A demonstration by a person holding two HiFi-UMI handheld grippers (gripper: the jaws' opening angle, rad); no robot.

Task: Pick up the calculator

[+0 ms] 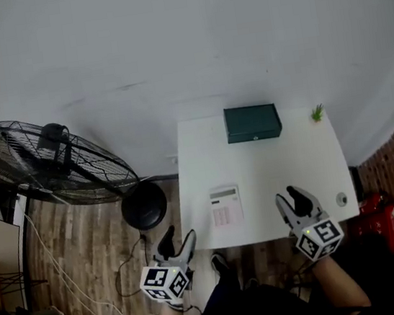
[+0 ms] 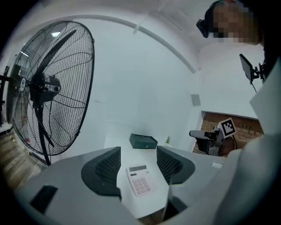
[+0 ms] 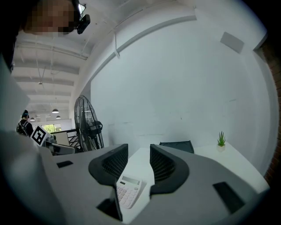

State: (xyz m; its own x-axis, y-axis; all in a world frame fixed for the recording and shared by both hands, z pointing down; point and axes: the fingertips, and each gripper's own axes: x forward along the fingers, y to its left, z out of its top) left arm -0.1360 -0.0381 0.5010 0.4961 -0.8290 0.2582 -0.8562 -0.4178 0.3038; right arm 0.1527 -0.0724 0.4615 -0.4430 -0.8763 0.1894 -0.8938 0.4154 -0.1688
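Evidently the reach: left claw [image 1: 179, 236] and right claw [image 1: 291, 196] hover spread, empty, near the calculator [image 1: 226, 205]; next, straddle it and pinch.

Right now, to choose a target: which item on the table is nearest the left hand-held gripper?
The white calculator, near the front edge; the dark green box and small potted plant sit along the far edge.

— Can any writing be read here?
— None. The calculator [image 1: 226, 206] shows keys and a display, but its print is too small to make out.
— And on the left gripper [image 1: 179, 236] and right gripper [image 1: 290, 195]?
— Only black-and-white square patterns, no letters or numbers.
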